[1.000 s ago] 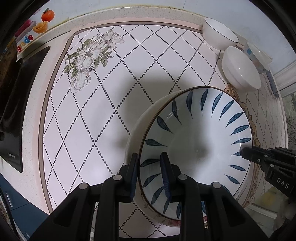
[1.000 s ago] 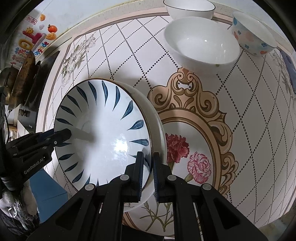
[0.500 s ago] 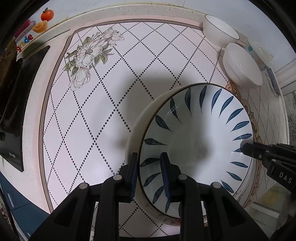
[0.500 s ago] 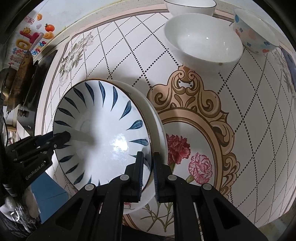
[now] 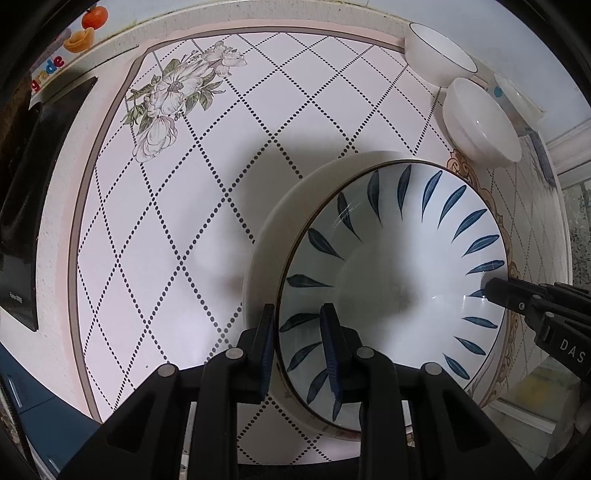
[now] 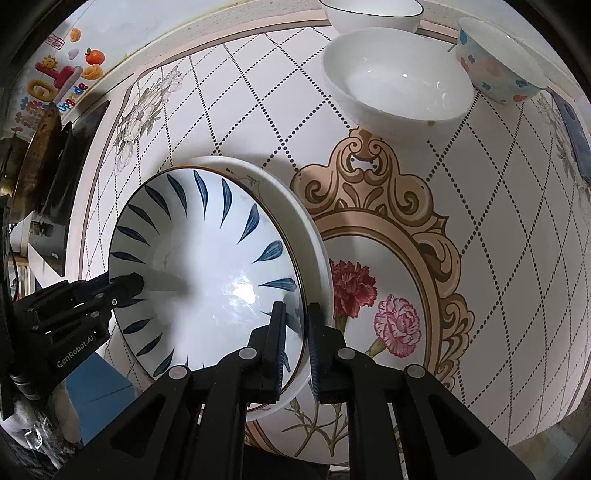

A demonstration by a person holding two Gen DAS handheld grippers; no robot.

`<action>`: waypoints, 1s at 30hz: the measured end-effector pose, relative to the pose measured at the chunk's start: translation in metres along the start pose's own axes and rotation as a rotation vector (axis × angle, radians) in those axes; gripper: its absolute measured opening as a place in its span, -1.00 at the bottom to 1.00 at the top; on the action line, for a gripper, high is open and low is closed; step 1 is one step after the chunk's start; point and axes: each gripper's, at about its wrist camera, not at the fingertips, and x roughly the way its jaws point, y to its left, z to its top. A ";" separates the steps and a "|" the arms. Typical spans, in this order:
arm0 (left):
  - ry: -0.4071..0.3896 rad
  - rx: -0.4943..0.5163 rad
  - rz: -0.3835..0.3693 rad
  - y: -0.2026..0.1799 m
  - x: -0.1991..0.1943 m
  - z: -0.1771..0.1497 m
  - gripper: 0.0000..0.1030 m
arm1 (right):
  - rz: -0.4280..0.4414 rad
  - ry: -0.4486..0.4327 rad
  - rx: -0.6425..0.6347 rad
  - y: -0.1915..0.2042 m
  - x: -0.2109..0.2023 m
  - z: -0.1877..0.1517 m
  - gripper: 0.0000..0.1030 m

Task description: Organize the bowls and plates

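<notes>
Both your tools are clamped on the same dish right now: the wide white ceramic bowl with blue leaf strokes and a thin brown rim [image 5: 391, 280]. Your left tool [image 5: 297, 347] has one finger outside the wall and one inside, pinching the near rim. Your right tool [image 6: 297, 336] bites the opposite rim the same way, jaws nearly closed on the thin edge. The bowl hangs directly below both tools, tilted, over the bench [image 5: 155, 236] with its dotted diamond and flower print. Ahead of your right tool sits a plain white bowl [image 6: 397, 77]; beyond it a white bowl with a dark rim line [image 6: 369, 13], and off to the right a bowl with coloured spots [image 6: 498, 62].
</notes>
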 end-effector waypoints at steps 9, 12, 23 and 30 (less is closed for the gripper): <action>-0.019 0.000 0.015 0.004 -0.007 -0.007 -0.58 | -0.009 -0.006 0.004 -0.002 -0.005 -0.002 -0.72; -0.056 0.014 0.037 0.003 -0.024 -0.011 -0.58 | -0.032 -0.028 0.000 -0.001 -0.016 -0.005 -0.72; -0.210 0.049 0.025 -0.010 -0.137 -0.052 -0.58 | 0.022 -0.187 0.014 0.019 -0.123 -0.062 -0.72; -0.251 0.068 -0.030 -0.018 -0.179 -0.083 -0.58 | 0.050 -0.277 0.043 0.037 -0.184 -0.117 -0.72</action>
